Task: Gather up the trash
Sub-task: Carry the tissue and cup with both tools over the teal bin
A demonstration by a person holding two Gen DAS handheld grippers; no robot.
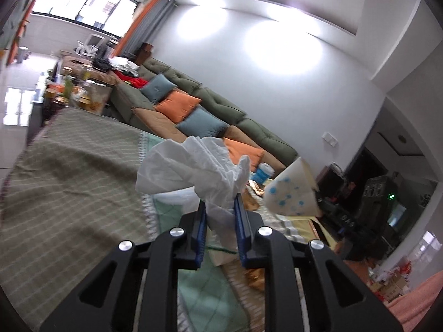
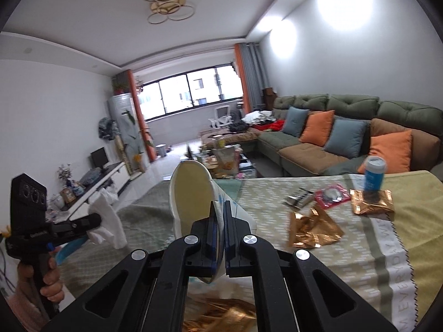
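Note:
My left gripper (image 1: 220,206) is shut on a crumpled white tissue (image 1: 193,166), held up above the cloth-covered table (image 1: 69,171). The right wrist view shows that gripper (image 2: 95,228) from the side at the left, tissue (image 2: 106,225) hanging from it, a hand (image 2: 49,276) on its handle. My right gripper (image 2: 220,210) is shut on the wall of a squashed white paper cup (image 2: 191,196) with blue dots, lifted off the table. The cup (image 1: 290,193) also shows at the right of the left wrist view.
On the tablecloth (image 2: 401,207) lie gold foil wrappers (image 2: 313,229), a red-rimmed packet (image 2: 331,195), a dark sachet (image 2: 300,196) and a blue can (image 2: 373,177) standing on a gold packet (image 2: 372,202). A green sofa (image 2: 346,116) with cushions runs behind; a cluttered low table (image 2: 224,157) stands beyond.

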